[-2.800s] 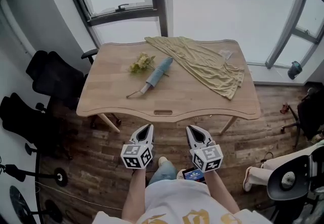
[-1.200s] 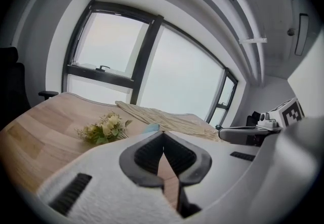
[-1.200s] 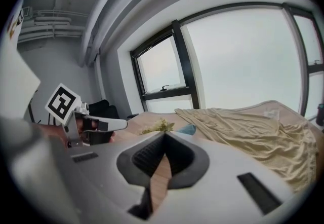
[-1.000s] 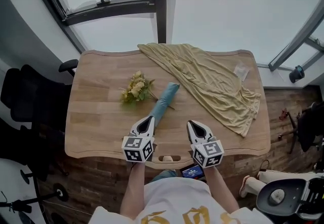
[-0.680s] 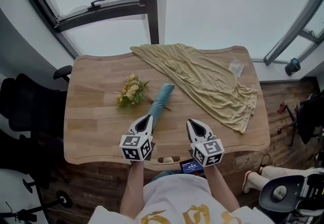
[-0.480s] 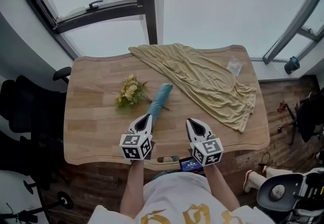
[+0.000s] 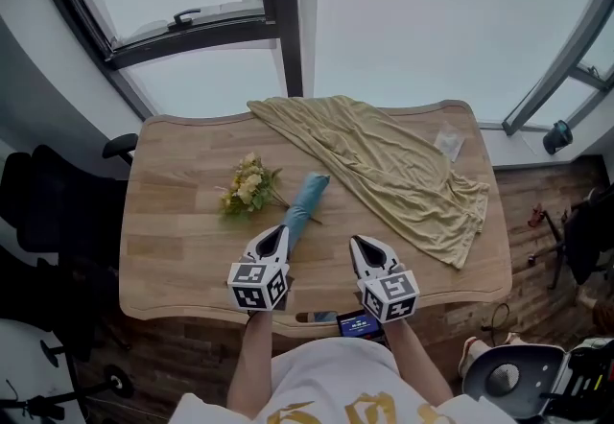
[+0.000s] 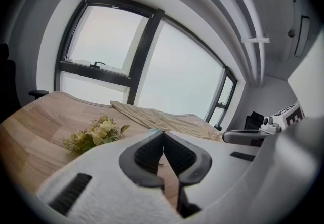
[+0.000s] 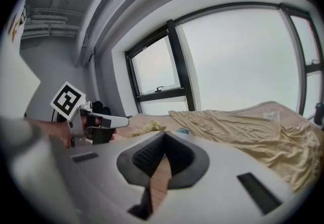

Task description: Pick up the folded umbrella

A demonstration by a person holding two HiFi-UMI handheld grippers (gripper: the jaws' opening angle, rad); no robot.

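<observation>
The folded umbrella point(image 7: 304, 201) is light blue and lies slanted on the wooden table point(image 7: 173, 259), its near end hidden behind my left gripper point(image 7: 279, 231). That gripper hovers over the table's front part with its jaws shut and empty. My right gripper point(image 7: 356, 242) hangs beside it to the right, also shut with nothing held. In the left gripper view only a sliver of the umbrella point(image 8: 154, 130) shows above the jaw tips point(image 8: 162, 132). The right gripper view shows its closed tips point(image 9: 164, 134) and a bit of the umbrella point(image 9: 182, 131) beyond.
A small bunch of yellow flowers point(image 7: 247, 188) lies left of the umbrella. A yellow-green cloth point(image 7: 384, 163) drapes across the table's right half, with a small clear wrapper point(image 7: 448, 141) at the far right. Black office chairs point(image 7: 48, 211) stand left of the table.
The head view has shifted slightly, so the table sits a little lower in the picture. Both grippers stay shut, side by side near the front edge, the left one slightly nearer the umbrella.
</observation>
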